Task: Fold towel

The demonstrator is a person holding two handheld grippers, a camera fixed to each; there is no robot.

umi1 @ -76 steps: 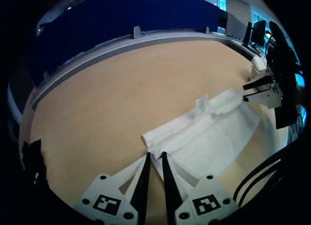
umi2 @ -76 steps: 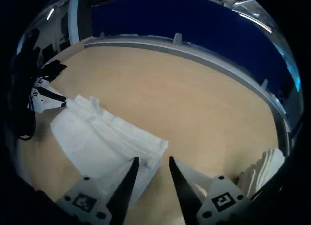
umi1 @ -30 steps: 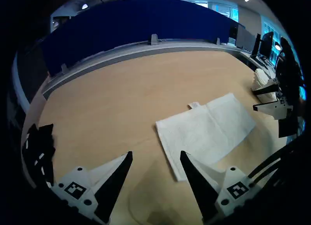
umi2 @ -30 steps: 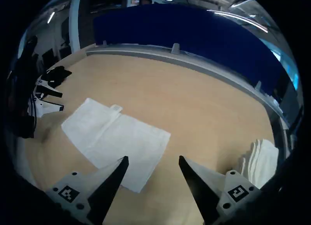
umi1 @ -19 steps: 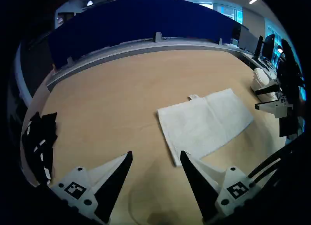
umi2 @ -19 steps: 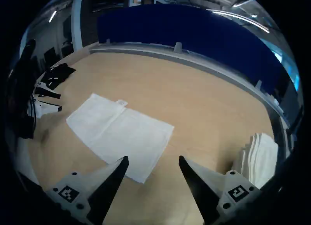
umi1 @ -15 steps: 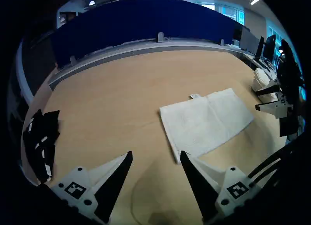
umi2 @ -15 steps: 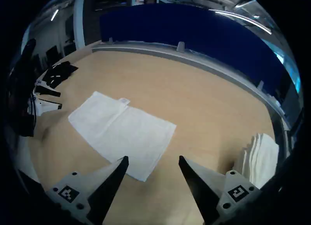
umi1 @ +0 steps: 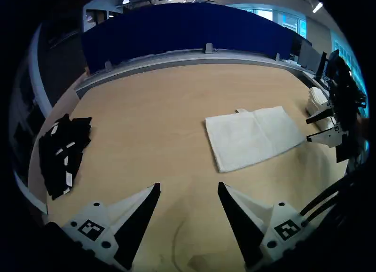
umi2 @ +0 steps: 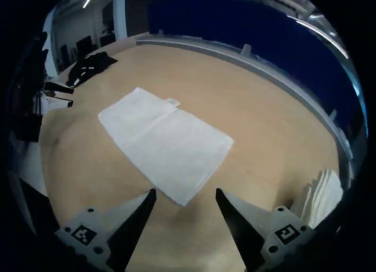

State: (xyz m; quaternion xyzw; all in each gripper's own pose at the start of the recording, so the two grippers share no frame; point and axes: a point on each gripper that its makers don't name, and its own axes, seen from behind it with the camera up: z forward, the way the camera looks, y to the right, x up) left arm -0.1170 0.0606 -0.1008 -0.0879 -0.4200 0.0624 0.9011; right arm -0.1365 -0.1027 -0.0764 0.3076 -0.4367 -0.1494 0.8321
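The towel (umi2: 164,140) lies at twelve o'clock just beyond the right tongs (umi2: 184,190), long axis ten-to-four. From the left tongs (umi1: 188,183) it's farther, at two o'clock. Both gape wide, empty.

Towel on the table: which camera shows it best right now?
The right gripper view: the towel lies large, whole and near the middle. The left gripper view shows it whole too, but smaller and off to the right.
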